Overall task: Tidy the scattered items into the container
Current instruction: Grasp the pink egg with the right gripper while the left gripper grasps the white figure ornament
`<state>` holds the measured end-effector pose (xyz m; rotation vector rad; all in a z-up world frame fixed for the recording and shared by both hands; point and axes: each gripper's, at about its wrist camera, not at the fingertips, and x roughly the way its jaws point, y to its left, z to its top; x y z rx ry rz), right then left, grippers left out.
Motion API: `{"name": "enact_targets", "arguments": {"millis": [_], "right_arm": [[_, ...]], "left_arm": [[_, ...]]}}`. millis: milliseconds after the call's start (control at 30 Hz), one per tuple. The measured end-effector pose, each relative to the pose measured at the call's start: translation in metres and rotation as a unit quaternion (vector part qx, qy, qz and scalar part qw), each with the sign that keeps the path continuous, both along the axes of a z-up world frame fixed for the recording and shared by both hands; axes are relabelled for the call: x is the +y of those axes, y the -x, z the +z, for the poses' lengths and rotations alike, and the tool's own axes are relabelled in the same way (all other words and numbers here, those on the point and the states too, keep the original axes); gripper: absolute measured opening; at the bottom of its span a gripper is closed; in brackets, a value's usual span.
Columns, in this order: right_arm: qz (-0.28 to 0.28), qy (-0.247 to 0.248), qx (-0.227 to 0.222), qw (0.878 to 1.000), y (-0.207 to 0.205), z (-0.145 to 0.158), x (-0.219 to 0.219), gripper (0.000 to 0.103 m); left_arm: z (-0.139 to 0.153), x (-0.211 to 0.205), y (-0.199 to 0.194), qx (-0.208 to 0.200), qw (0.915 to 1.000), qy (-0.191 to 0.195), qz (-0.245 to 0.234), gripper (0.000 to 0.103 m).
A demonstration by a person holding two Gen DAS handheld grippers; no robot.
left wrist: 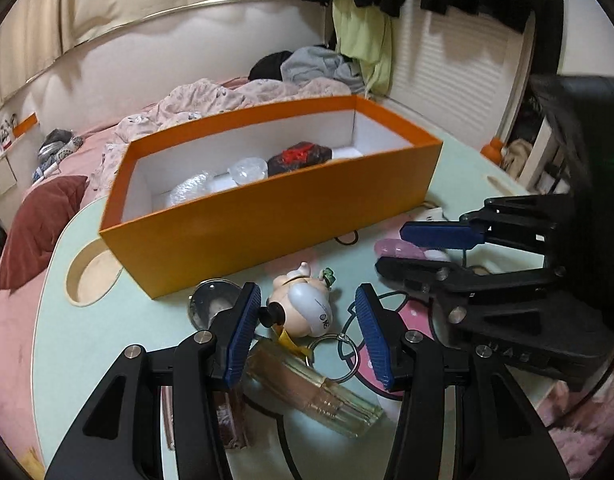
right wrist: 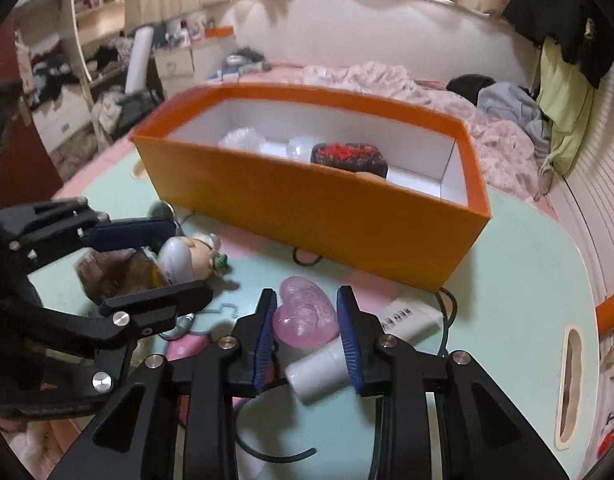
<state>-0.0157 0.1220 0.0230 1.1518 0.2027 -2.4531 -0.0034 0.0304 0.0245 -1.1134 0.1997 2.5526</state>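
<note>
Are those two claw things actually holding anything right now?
No. The right gripper has open jaws around a pink heart stone; the left gripper is open over a pig figurine.

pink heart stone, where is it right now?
Right wrist view: pink heart stone on the table between the open right tongs, in front of the orange box.

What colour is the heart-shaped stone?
Translucent pink heart stone, clearest in the right wrist view.
</note>
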Motion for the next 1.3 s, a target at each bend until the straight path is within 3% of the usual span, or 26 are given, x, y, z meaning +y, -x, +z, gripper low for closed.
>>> {"name": "enact_targets", "arguments": {"millis": [67,133,433,767,933,1067,1300], "right_arm": [[0.0,0.004,-0.01,1.0,0.003,-0.002,0.0,0.029],[0.0,0.004,-0.012,1.0,0.005,-0.003,0.002,0.027],[-0.013,0.015,-0.01,1.0,0.004,-0.001,0.008,0.02],[-0.007,0.099,0.008,0.995,0.0,0.023,0.028,0.019],[-0.008,0.121,0.041,0.992,0.006,0.056,0.036,0.019],[-0.037,0.114,0.061,0.991,0.042,0.081,0.04,0.019],[-0.094,0.101,-0.013,0.99,0.117,0.057,0.038,0.019]], "left_arm": [[-0.006,0.006,0.003,-0.005,0.9998,0.02,-0.002,0.05],[-0.011,0.009,0.005,-0.004,0.9995,0.033,0.0,0.038],[-0.008,-0.002,0.003,0.001,1.0,-0.003,0.006,0.037],[0.046,-0.041,-0.012,0.058,0.996,-0.06,0.032,0.037],[0.074,-0.054,0.011,0.085,0.994,-0.049,0.049,0.037],[0.083,-0.061,0.059,0.042,0.995,-0.085,0.031,0.037],[0.045,-0.07,0.142,-0.035,0.9936,-0.094,0.052,0.037]]}}
